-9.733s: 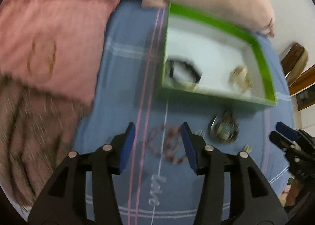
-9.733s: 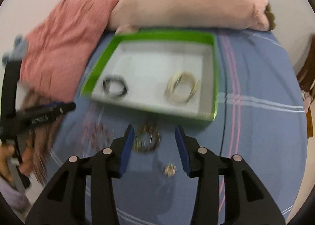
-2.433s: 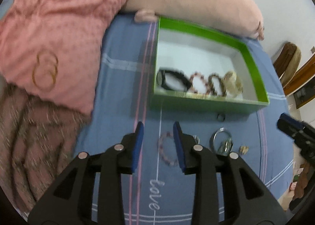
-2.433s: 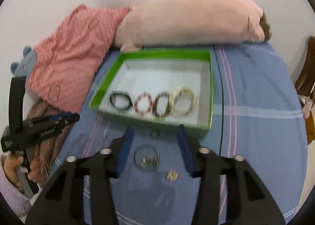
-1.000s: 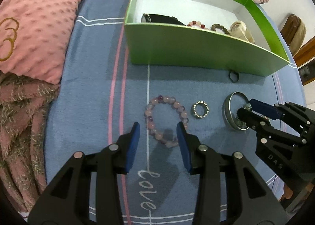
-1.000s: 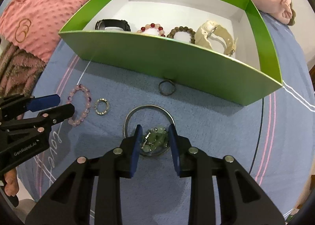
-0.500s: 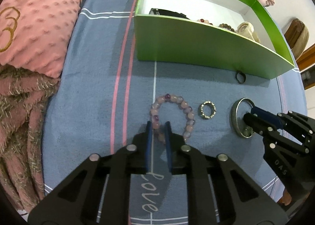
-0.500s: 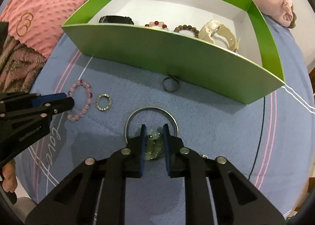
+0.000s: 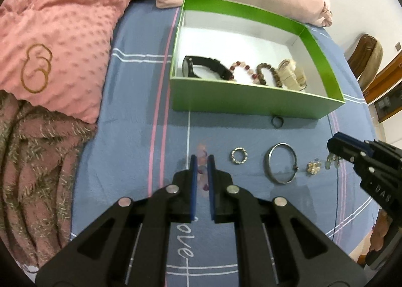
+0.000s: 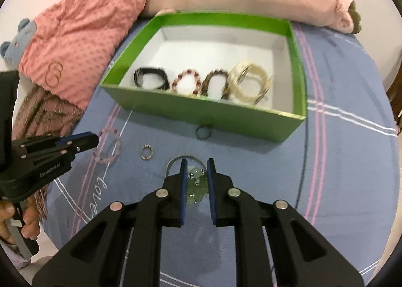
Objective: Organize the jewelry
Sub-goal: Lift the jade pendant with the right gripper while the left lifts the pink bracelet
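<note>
Pink beaded bracelet (image 9: 201, 161) dangles pinched in left tongs (image 9: 201, 161).

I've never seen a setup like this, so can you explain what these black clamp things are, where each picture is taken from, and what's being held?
No robot: a person holds a hand-squeezed two-finger gripper in each hand, each with a fisheye camera looking along its fingers. One picture is from the left gripper, shut on a pink bead bracelet. The other is from the right gripper, shut on a pale green bead piece. On the blue bedspread lie a small sparkly ring, a silver bangle, a dark ring and a small gold piece. The green box already holds a black watch, two bead bracelets and a cream watch.
</note>
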### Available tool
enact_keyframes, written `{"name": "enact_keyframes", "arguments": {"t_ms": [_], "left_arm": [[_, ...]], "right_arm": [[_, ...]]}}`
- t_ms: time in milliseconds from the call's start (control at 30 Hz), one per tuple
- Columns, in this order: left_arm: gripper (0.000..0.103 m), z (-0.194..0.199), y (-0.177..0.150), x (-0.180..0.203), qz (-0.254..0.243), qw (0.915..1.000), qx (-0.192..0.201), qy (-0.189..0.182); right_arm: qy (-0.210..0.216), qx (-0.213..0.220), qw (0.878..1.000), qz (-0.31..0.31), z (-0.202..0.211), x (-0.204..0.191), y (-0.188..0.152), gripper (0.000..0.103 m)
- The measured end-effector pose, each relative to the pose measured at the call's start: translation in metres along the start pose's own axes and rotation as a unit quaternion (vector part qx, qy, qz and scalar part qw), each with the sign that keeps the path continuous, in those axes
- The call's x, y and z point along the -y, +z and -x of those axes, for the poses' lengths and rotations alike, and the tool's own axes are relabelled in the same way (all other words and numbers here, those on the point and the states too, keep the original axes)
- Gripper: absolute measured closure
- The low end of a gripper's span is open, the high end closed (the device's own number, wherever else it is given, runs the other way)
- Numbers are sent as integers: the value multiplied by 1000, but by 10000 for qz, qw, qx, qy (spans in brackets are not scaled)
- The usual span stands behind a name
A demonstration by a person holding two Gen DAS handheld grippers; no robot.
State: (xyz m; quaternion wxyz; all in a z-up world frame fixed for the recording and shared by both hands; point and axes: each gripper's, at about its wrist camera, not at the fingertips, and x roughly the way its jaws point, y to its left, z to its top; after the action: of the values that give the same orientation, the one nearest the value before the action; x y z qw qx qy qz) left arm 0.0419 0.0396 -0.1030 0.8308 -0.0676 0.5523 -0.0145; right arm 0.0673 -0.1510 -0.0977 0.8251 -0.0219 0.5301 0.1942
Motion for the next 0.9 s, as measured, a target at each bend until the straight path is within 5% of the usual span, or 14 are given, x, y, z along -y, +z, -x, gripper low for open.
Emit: {"name": "enact_keyframes", "arguments": {"t_ms": [900], "left_arm": [[95, 22, -11, 13, -169, 9995, 256, 99]], "right_arm": [[-14, -170, 9999, -4, -3, -3, -15, 88]]}}
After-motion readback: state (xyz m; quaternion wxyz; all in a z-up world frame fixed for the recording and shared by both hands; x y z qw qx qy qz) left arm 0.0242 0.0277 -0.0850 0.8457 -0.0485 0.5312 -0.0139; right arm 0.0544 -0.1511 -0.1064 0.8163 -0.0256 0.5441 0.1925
